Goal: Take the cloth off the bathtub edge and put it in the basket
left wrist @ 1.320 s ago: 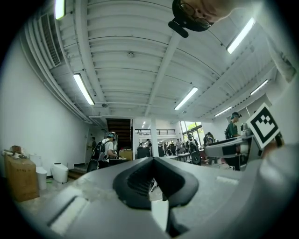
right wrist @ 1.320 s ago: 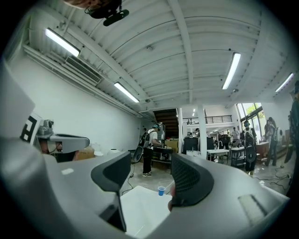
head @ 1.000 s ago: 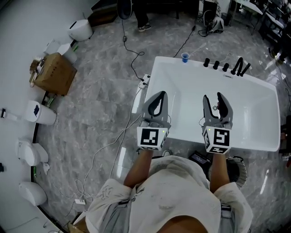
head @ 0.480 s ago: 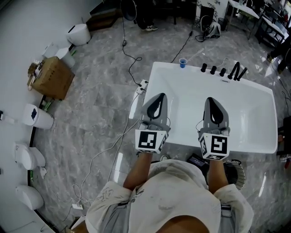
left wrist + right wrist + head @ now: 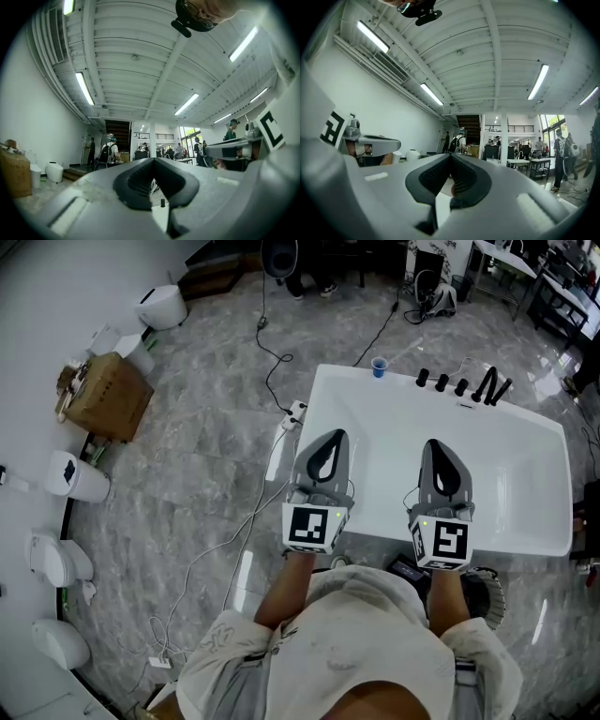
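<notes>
The grey marble floor [image 5: 187, 456] lies open left of and beyond the white bathtub [image 5: 525, 474] at centre right, which shows only its white inside. The left hand-held gripper [image 5: 333, 434] and the right hand-held gripper [image 5: 441, 443] hover over the tub's near edge, jaws closed on nothing. A dark basket [image 5: 489, 589] peeks out at the lower right. Neither its contents nor the cloth can be made out. A blue cup [image 5: 378, 367] stands on the far rim.

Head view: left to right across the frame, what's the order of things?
cardboard box → left tongs → blue cup → right tongs. I left out the bathtub and black taps because they overlap the tongs sideways.
</notes>
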`<state>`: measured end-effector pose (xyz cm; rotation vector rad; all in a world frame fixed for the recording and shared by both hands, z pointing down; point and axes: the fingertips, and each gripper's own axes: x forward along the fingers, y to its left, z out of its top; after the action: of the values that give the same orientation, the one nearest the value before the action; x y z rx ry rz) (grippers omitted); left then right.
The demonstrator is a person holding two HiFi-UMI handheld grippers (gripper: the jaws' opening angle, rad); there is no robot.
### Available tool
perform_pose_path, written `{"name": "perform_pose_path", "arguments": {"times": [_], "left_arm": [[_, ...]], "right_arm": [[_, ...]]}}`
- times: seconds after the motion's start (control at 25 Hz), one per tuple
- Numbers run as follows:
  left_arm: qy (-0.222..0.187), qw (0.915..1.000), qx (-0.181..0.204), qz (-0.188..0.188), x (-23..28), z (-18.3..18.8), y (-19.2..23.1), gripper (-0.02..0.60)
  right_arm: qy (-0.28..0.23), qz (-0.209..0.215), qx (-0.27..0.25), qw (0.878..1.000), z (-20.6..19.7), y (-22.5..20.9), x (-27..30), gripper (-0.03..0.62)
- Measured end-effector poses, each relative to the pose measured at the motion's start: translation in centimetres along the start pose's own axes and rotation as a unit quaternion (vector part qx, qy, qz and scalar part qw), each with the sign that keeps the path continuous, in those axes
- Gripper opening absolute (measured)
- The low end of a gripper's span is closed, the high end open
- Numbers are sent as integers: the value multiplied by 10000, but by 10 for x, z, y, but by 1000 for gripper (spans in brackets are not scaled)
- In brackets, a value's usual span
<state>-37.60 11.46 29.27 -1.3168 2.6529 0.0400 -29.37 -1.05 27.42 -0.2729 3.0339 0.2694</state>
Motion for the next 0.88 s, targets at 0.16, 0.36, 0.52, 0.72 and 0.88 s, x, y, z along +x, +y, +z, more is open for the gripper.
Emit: {"name": "perform_pose_path", "arguments": {"times": [0.16,0.36,0.52,0.72,0.88], "left_arm": [[-33,10000,44,28,-1,1,7,0],[-22,10000,-70,58,-2,3,12,0],[-23,9999,107,-1,0,0,15,0],[-32,10000,-81,38,1,1,16,0],[-24,10000,1,-11,2,1,15,0]], "right_arm": [[-7,-14,39,10000,-1,3,4,3],[22,-19,32,10000,-1,7,9,3],[34,-37,40,10000,-3,9,11,2],[-2,-86,39,10000,-2,9,13,2],[5,-116,35,9999,-3,8,14,2]]}}
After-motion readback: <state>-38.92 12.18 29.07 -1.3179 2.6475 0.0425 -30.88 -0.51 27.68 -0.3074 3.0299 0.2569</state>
